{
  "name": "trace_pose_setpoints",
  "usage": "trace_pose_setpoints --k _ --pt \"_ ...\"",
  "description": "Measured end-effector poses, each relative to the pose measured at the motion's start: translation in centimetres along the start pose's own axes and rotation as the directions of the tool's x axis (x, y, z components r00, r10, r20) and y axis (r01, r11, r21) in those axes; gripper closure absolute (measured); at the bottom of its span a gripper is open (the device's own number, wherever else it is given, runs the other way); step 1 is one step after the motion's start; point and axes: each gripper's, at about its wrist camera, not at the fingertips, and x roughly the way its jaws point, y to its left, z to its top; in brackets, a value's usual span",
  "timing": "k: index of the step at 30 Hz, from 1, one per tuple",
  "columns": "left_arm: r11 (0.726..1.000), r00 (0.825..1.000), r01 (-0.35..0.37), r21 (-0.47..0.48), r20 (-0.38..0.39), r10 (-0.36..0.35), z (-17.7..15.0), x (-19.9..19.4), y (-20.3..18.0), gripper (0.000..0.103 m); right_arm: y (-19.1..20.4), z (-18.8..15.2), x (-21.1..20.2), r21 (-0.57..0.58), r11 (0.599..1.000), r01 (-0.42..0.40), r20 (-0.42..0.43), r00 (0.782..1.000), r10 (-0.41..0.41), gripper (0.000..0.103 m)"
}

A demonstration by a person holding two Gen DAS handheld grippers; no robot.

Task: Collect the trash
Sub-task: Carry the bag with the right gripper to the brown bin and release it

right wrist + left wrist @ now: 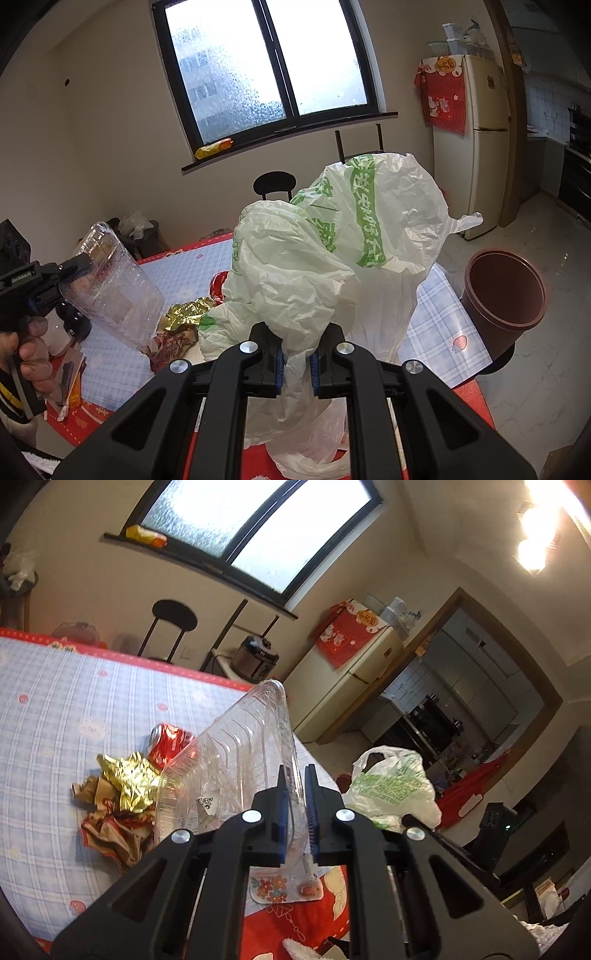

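Note:
My left gripper (pixel 296 782) is shut on the rim of a clear plastic clamshell container (pixel 229 768) and holds it tilted above the table; it also shows at the left of the right wrist view (pixel 110 284). My right gripper (pixel 297 363) is shut on a bunched white and green plastic bag (pixel 332 251), held up over the table; the bag shows in the left wrist view (pixel 391 790) too. On the blue checked tablecloth (pixel 55 709) lie a crushed red can (pixel 168 744), gold foil (pixel 127 779) and crumpled brown paper (pixel 114 827).
A brown bin (pixel 502 291) stands on a stool beside the table's right edge. A black chair (pixel 275 184) is behind the table under the window. A fridge (pixel 476 140) stands at the right wall. Small papers (pixel 70 376) lie at the table's left.

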Motion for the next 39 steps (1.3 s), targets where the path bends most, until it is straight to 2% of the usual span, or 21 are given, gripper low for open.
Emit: trace_pose_setpoints --k 7,16,20,23,29,35,39 --pt "0.999 0.998 0.02 0.05 0.065 -0.023 1.6 -2.1 -1.8 0.091 -1.2 0.5 -1.6 0.008 1.0 0.027 0.041 0.999 -0.027 0.091" --pt "0.999 0.999 0.022 0.025 0.033 -0.023 0.6 0.5 -2.9 0.091 -4.8 2.0 -3.3 -0.011 0.994 0.11 0.062 0.992 -0.109 0.091" --pt "1.0 0.999 0.008 0.013 0.039 -0.008 -0.3 2.3 -4.2 0.091 -8.5 3.1 -3.1 -0.01 0.989 0.146 0.059 0.988 -0.145 0.091" --pt "1.0 0.998 -0.012 -0.011 0.061 0.012 -0.9 3.7 -5.5 0.091 -11.6 4.2 -2.3 -0.05 0.983 0.179 0.044 0.983 -0.177 0.091" --pt "0.998 0.996 -0.05 -0.03 0.073 0.052 -1.6 7.8 -9.6 0.091 -19.7 7.3 -0.5 -0.146 0.945 0.294 0.052 0.956 -0.29 0.091" --pt "0.995 0.992 -0.096 -0.042 0.076 0.099 -2.5 12.1 -13.6 0.091 -28.8 9.0 3.2 -0.211 0.909 0.361 -0.012 0.928 -0.371 0.091" --pt "0.99 0.988 -0.127 -0.061 0.08 0.132 -3.2 14.2 -15.7 0.091 -33.5 9.1 6.5 -0.249 0.891 0.38 -0.076 0.909 -0.409 0.091"
